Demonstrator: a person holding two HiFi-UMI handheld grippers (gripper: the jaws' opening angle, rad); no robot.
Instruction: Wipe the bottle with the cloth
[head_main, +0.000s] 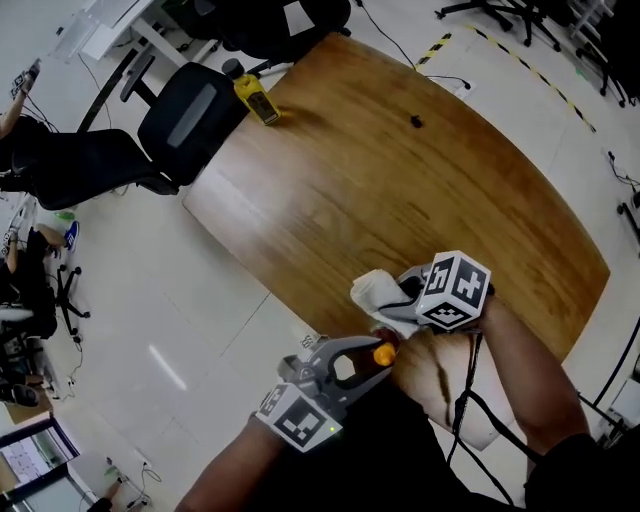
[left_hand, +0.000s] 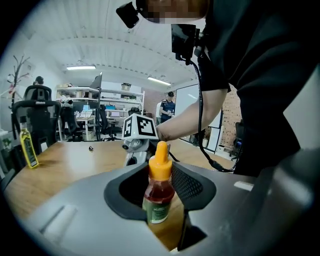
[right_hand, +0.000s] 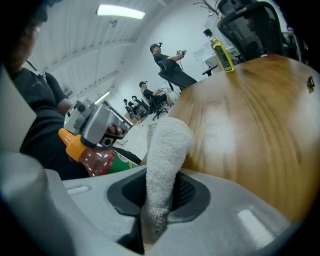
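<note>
Bottle (left_hand: 159, 189) is sitting upright betw. the jaws of L gripper (left_hand: 161, 200), which are clamping its body from both sides. It is small, w/ reddish liquid, an orange nozzle cap and a green label. The white print on the label is too blurred to read.

In head view, L gripper (head_main: 350, 372) is holding the bottle (head_main: 384, 353) at the near edge of the desk (head_main: 400, 180), close to the person's body.

R gripper (head_main: 405, 300) jaws are pinching shut on the cloth (right_hand: 165, 165), a white terry fold sticking up out of them. The cloth is hanging just beside the bottle's cap end; can't tell whether they touch.

A yellow bottle (head_main: 255, 98) is standing at the far desk corner, well apart, label unreadable. An office chair (head_main: 190, 110) is standing next to that corner.
</note>
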